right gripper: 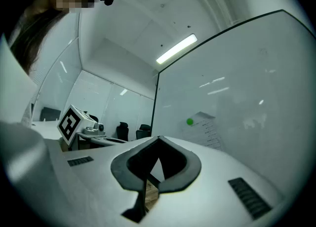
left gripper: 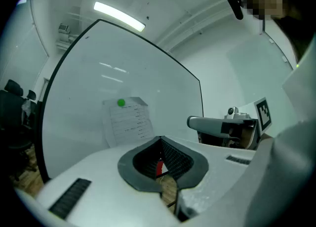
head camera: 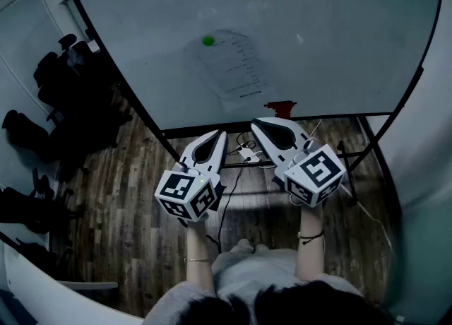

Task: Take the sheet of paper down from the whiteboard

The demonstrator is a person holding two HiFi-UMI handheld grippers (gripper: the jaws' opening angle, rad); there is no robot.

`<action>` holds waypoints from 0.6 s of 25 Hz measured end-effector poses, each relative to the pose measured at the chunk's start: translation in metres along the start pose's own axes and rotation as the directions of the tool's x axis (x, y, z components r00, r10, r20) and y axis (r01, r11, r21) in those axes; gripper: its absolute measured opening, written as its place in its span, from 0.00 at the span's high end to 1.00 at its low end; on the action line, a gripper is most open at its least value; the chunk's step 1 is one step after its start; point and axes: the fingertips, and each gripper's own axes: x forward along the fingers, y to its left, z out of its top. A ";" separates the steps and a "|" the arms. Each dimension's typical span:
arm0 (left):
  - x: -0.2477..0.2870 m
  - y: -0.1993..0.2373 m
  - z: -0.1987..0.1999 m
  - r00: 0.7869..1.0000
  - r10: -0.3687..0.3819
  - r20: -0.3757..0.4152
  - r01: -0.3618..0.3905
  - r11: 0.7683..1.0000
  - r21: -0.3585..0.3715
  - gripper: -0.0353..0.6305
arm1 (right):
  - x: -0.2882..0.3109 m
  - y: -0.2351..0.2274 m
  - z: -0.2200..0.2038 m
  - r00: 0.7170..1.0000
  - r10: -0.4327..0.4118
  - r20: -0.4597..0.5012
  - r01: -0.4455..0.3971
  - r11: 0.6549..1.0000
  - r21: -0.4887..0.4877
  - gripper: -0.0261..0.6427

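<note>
Left gripper (head camera: 221, 134) and right gripper (head camera: 256, 123) were both clenched, empty, short of the whiteboard (head camera: 325, 27). Paper (head camera: 236, 69) hung there, pinned by a green magnet (head camera: 207, 41) at its top corner. Risk: yanking it with the magnet on would likely tear it. Print unreadable; couldn't see any other fasteners.

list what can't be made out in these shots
- Print on the paper: too small and faint in every view.
- Anything besides the green magnet fixing the paper: too dim to tell, all views.
- Red thing below the whiteboard: head view, small and dark; unidentifiable.
- Whiteboard's top: cut off by the head view's upper edge.
</note>
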 end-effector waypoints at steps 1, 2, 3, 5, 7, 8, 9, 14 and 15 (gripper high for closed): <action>0.000 -0.001 0.001 1.000 0.000 0.000 0.000 1.000 0.004 0.94 | -0.001 -0.001 0.000 1.000 -0.003 -0.001 0.003 1.000 0.001 0.96; 0.000 -0.002 0.002 1.000 -0.001 0.000 0.001 1.000 0.008 0.94 | -0.001 -0.002 0.000 1.000 -0.006 -0.002 0.006 1.000 0.001 0.96; 0.001 -0.002 0.003 1.000 -0.001 0.001 0.001 1.000 0.011 0.94 | -0.002 -0.003 0.000 1.000 -0.008 -0.003 0.008 1.000 0.001 0.96; 0.002 -0.003 0.003 1.000 0.000 0.002 0.000 1.000 0.013 0.94 | -0.003 -0.005 0.001 1.000 -0.010 -0.003 0.010 1.000 0.000 0.96; 0.003 -0.004 0.003 1.000 0.001 0.001 -0.001 1.000 0.012 0.94 | -0.004 -0.006 0.001 1.000 -0.009 -0.003 0.009 1.000 0.001 0.96; 0.003 -0.004 0.002 1.000 0.000 -0.002 0.000 1.000 0.011 0.94 | -0.005 -0.007 0.001 1.000 -0.008 -0.002 0.008 1.000 0.001 0.96; 0.004 -0.005 0.001 1.000 -0.002 -0.007 0.002 1.000 0.010 0.94 | -0.005 -0.007 0.001 1.000 -0.008 -0.001 0.008 1.000 0.002 0.96; 0.007 -0.003 -0.001 1.000 0.011 -0.005 -0.011 1.000 0.002 0.94 | -0.008 -0.014 -0.003 1.000 -0.023 -0.011 0.023 1.000 0.018 0.96; 0.007 -0.002 -0.002 1.000 0.017 -0.005 -0.017 1.000 0.001 0.94 | -0.008 -0.015 -0.004 1.000 -0.024 -0.012 0.025 0.999 0.026 0.96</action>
